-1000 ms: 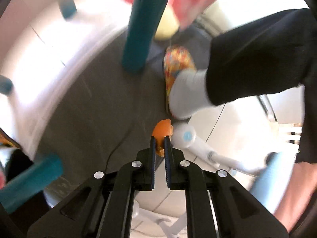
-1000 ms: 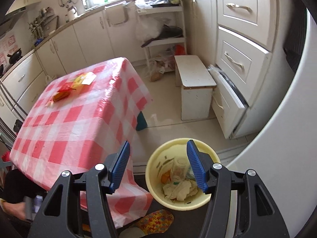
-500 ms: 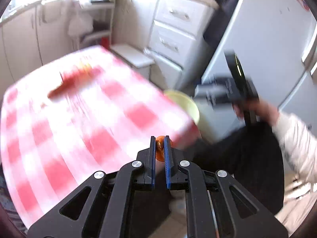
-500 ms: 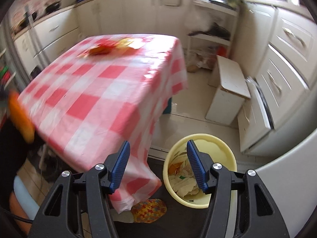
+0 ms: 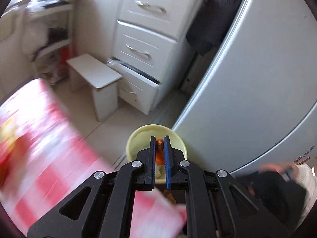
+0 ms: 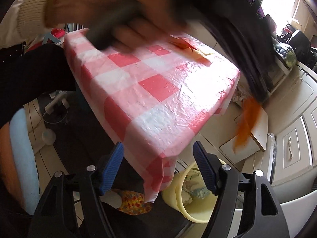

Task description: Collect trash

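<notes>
My left gripper (image 5: 159, 144) is shut on an orange peel (image 5: 159, 154) and holds it in the air above the pale yellow trash bin (image 5: 179, 140) on the floor. In the right wrist view the same peel (image 6: 245, 123) hangs blurred from the left gripper's fingers, above and right of the table corner. My right gripper (image 6: 158, 154) is open and empty, low beside the table with the red-and-white checked cloth (image 6: 154, 83). The bin (image 6: 178, 198) holds crumpled paper. More orange and yellow scraps (image 6: 186, 44) lie at the table's far side.
A grey fridge (image 5: 257, 83) stands right of the bin. White drawers (image 5: 142, 45), the lowest pulled open, and a small white stool (image 5: 95, 75) stand behind it. A foot in a colourful slipper (image 6: 134, 204) is under the table corner. A light blue chair seat (image 6: 23, 158) is at left.
My left gripper has risen from the floor under the table with the orange peel and swung over the table to above the bin. My right gripper has dropped lower and turned left.
</notes>
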### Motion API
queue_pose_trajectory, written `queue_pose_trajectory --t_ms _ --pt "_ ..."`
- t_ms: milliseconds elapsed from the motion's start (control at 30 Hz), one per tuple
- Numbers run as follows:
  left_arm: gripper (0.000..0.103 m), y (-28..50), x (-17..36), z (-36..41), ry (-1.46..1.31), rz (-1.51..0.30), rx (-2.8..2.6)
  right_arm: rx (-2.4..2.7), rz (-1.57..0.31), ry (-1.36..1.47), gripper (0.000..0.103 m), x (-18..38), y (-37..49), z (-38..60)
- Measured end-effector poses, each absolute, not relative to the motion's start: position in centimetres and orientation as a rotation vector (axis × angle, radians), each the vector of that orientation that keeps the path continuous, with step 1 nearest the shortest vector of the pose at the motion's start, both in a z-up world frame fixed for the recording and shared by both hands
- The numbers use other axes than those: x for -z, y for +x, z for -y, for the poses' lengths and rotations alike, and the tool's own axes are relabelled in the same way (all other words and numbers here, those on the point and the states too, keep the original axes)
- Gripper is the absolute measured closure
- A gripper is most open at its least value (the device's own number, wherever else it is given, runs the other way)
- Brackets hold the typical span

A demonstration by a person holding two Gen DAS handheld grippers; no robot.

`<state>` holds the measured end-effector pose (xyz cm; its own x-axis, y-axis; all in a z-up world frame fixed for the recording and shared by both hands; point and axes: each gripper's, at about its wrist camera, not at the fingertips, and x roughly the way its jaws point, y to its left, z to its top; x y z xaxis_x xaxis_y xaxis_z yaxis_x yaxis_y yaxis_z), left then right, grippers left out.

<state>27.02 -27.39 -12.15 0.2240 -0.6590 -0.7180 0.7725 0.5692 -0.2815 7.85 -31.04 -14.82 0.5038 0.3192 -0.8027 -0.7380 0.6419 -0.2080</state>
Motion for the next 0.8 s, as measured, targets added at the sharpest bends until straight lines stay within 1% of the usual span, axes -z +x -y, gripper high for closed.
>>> queue_pose_trajectory --t_ms 67,133,167,233,267,300,333,400,433,533,600,633,700,800 --pt "0.094 28.4 14.0 31.1 0.194 -0.956 0.988 -0.682 -0.811 -0.564 0.03 14.8 8.2 31.2" --pt "0.094 29.1 16.0 33.7 0.237 -0.992 0.963 -0.679 -0.817 -0.545 0.03 14.8 8.5 31.5" --pt "0.091 29.2 17.0 34.8 0.251 -1.009 0.958 -0.677 -0.822 -0.531 0.03 14.8 8.9 31.8" --pt "0.077 29.6 18.1 36.0 0.262 -1.03 0.932 -0.671 -0.828 -0.517 0.03 14.8 9.3 32.1" --pt "0.062 29.6 18.2 36.0 0.253 -1.025 0.921 -0.669 -0.83 -0.512 0.03 14.7 9.3 32.2" --pt "0.052 29.7 18.1 36.0 0.235 -1.015 0.923 -0.666 -0.833 -0.502 0.029 14.7 9.4 32.3" --pt "0.049 29.7 17.9 35.8 0.217 -1.006 0.925 -0.666 -0.835 -0.495 0.029 14.6 9.5 32.2" --pt "0.042 29.6 17.5 34.5 0.181 -0.992 0.922 -0.666 -0.837 -0.493 0.029 14.5 9.6 32.0" --pt "0.04 29.6 17.2 33.8 0.167 -0.984 0.917 -0.662 -0.839 -0.493 0.028 14.5 9.7 31.9" --pt "0.028 29.3 16.0 30.7 0.139 -0.95 0.868 -0.62 -0.842 -0.471 0.023 14.2 10.6 32.1" --pt "0.022 29.0 15.1 28.0 0.119 -0.919 0.823 -0.592 -0.833 -0.436 0.022 13.6 11.2 32.6" --pt "0.021 28.8 14.7 26.6 0.111 -0.901 0.801 -0.58 -0.827 -0.418 0.021 13.4 11.4 32.7" --pt "0.013 28.4 13.6 23.3 0.101 -0.859 0.739 -0.548 -0.808 -0.38 0.018 12.7 12.1 32.9" --pt "0.009 27.8 12.4 18.1 0.093 -0.804 0.644 -0.508 -0.795 -0.343 0.018 12.1 13.0 32.7"
